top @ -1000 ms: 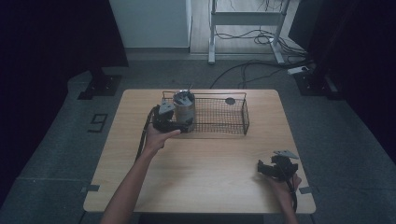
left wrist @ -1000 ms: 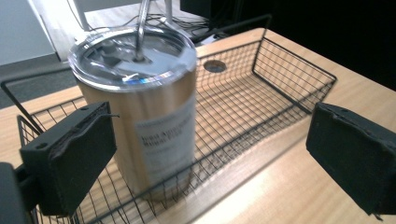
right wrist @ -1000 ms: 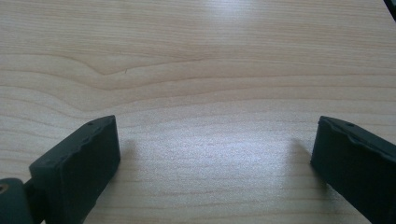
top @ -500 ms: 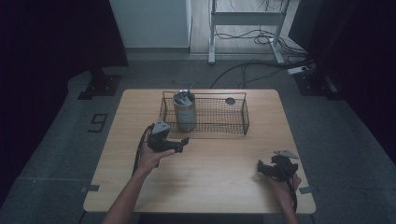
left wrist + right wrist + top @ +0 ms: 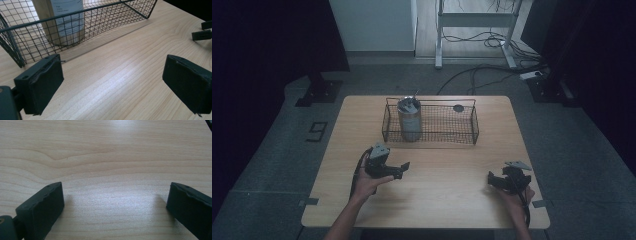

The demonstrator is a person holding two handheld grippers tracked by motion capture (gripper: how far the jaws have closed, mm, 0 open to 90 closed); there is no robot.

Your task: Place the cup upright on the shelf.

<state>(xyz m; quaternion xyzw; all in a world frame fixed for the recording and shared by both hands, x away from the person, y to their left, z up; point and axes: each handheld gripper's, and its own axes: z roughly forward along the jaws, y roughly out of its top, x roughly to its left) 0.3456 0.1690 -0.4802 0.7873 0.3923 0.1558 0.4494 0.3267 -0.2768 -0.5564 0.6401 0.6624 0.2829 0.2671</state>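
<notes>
Canister (image 5: pixel 410 120) of dull metal stands upright at the left end of a black wire basket (image 5: pixel 462 131), which sits on the far half of a light wooden table (image 5: pixel 447 200). A small dark round thing (image 5: pixel 458 108) lies by the far side of the basket; what it is cannot be made out. The left gripper (image 5: pixel 399 170) is held above the table on the near side of the basket's left end, apart from it, jaws spread wide with nothing between them. In the left gripper view (image 5: pixel 112 82) the jaws frame bare wood grain, the basket's near wall (image 5: pixel 105 17) runs across the top, and the canister (image 5: pixel 66 20) shows behind the mesh with a pale label of small print, too fine to read. The right gripper (image 5: pixel 496 181) rests low at the near right of the table, well apart from the basket, jaws likewise spread and empty. The right gripper view (image 5: pixel 113 197) shows its two black jaws over plain tabletop.
</notes>
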